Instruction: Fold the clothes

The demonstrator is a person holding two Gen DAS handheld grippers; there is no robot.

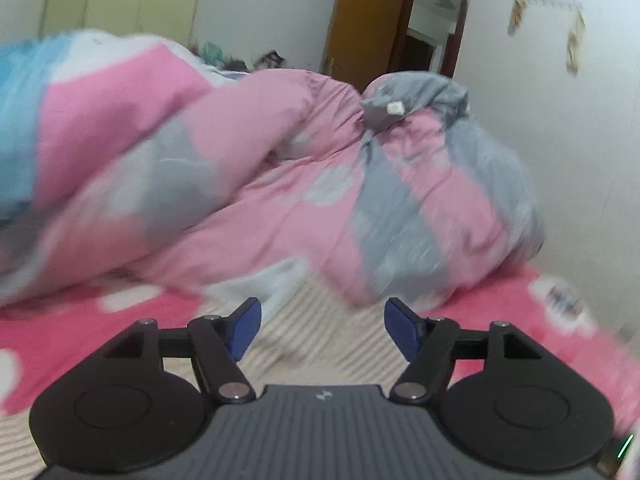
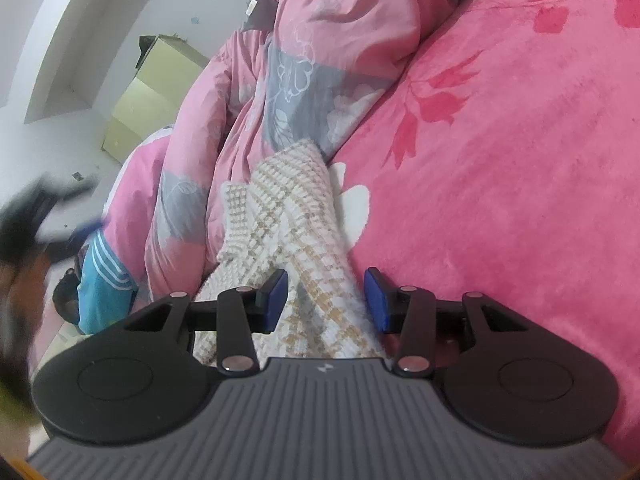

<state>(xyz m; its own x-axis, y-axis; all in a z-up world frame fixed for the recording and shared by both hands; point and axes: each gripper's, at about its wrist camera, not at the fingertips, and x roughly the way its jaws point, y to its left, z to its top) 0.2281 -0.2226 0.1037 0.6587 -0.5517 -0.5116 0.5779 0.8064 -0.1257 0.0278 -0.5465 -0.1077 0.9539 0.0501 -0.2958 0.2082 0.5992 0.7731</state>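
The right gripper (image 2: 325,300) sits nearest the lens, its jaws partly spread on either side of a cream knitted garment (image 2: 288,216); the pads do not visibly press it. The garment lies on the pink bed (image 2: 520,160), bunched and creased against the heaped pink-and-grey quilt (image 2: 256,92). The left gripper (image 1: 322,330) is spread wide and empty above the same striped knit, with the view blurred. No flat, squared fold is visible. Judged progress: early; spreading, folding and squaring of the garment are left.
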